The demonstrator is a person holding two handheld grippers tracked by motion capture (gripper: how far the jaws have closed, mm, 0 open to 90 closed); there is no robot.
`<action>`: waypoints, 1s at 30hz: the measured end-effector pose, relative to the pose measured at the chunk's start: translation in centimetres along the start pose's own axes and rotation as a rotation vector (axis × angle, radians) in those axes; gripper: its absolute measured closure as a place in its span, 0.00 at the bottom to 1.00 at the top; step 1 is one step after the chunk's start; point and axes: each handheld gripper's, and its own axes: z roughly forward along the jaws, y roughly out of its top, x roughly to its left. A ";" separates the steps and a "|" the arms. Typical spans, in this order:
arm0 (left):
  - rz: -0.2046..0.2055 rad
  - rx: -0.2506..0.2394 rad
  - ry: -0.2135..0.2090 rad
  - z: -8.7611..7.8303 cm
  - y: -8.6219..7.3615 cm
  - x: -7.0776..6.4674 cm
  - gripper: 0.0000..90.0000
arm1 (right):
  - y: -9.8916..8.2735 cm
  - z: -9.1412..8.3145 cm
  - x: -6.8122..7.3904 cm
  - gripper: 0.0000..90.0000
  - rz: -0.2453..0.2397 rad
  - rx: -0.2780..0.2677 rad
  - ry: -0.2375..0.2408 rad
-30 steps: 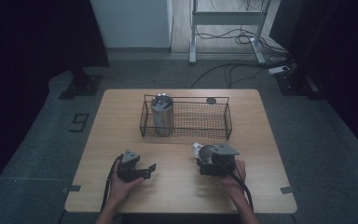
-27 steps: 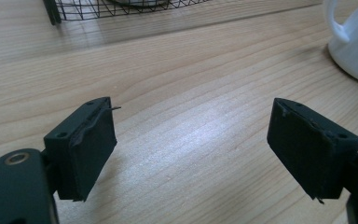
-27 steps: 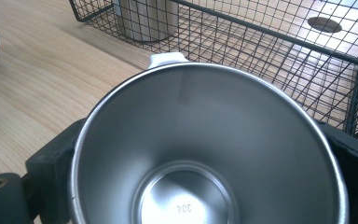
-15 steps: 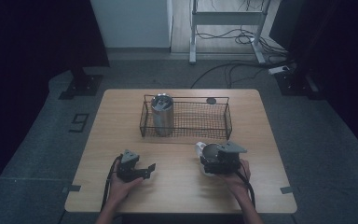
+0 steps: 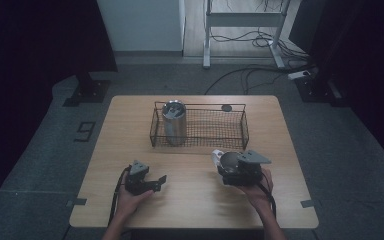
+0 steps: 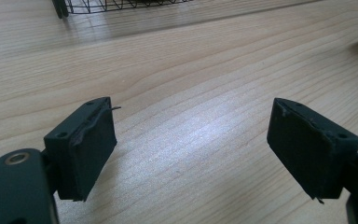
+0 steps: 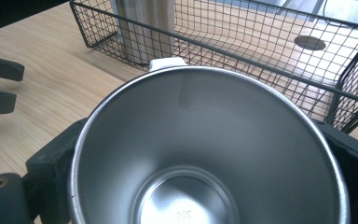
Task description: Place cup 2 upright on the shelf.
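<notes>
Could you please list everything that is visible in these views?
Table: one, light wood, centre of the floor.
Basket: one, black wire, far half of the table.
Tumbler: one, steel, upright in the basket's left end.
Cup: one, steel with a white tab on its rim, between the right gripper's jaws.
Left gripper: one, black, jaws apart over bare table.
Right gripper: one, black, closed on the cup.
Hands: two, near edge.

Your light wooden rectangular desk (image 5: 190, 200) stands on grey floor. Directly on it: a black wire-mesh rectangular basket (image 5: 215, 130) toward the far edge, centred. Near half of the desk is bare wood grain.
</notes>
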 end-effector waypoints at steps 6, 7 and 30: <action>0.000 0.000 -0.001 0.1 0.0 -0.1 0.17 | 0.2 -0.4 0.0 0.06 -0.003 -0.012 -0.002; 0.000 0.001 -0.001 0.1 0.0 -0.1 0.17 | 0.3 -0.4 0.0 0.06 -0.006 -0.017 -0.002; 0.000 0.005 -0.009 0.3 0.0 -0.3 0.17 | 3.5 -1.4 -0.8 0.06 0.011 -0.043 0.026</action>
